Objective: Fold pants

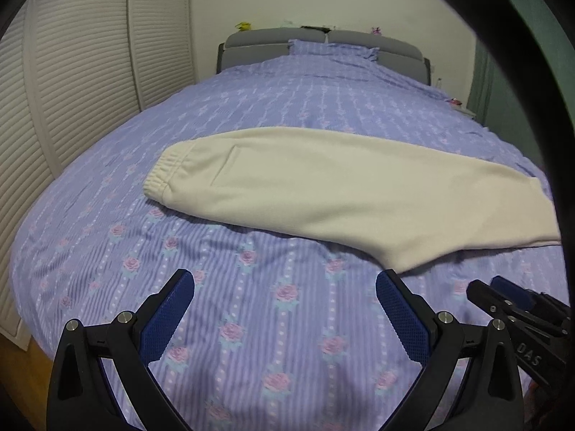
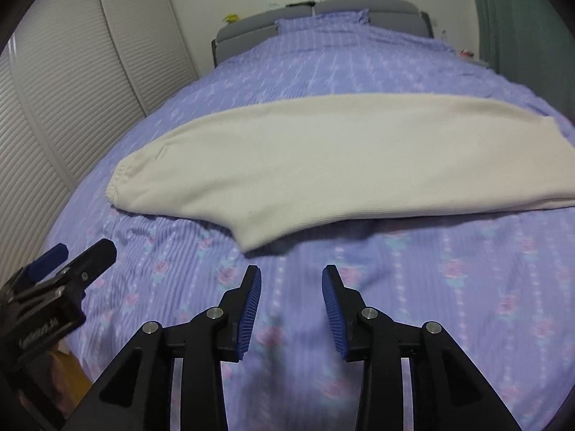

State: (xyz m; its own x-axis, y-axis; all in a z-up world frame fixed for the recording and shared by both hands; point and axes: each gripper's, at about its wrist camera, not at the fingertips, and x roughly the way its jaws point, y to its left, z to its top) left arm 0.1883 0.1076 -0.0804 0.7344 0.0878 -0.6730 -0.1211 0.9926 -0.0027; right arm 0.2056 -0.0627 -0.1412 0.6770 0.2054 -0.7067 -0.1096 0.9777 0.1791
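Note:
Cream sweatpants (image 1: 341,190) lie flat across the bed, legs folded one over the other, elastic waistband at the left and the crotch corner pointing toward me. They also show in the right wrist view (image 2: 345,165). My left gripper (image 1: 285,282) is open and empty, above the bedspread just short of the crotch corner. My right gripper (image 2: 291,276) is open and empty, just in front of the same corner. Each gripper shows in the other's view, the right one (image 1: 499,294) at the right edge and the left one (image 2: 82,255) at the left edge.
The bed (image 1: 215,305) has a purple floral striped cover, a pillow (image 1: 334,50) and a grey headboard (image 1: 251,41) at the far end. White louvred wardrobe doors (image 1: 72,89) stand along the left. A green curtain (image 2: 521,18) hangs at the right.

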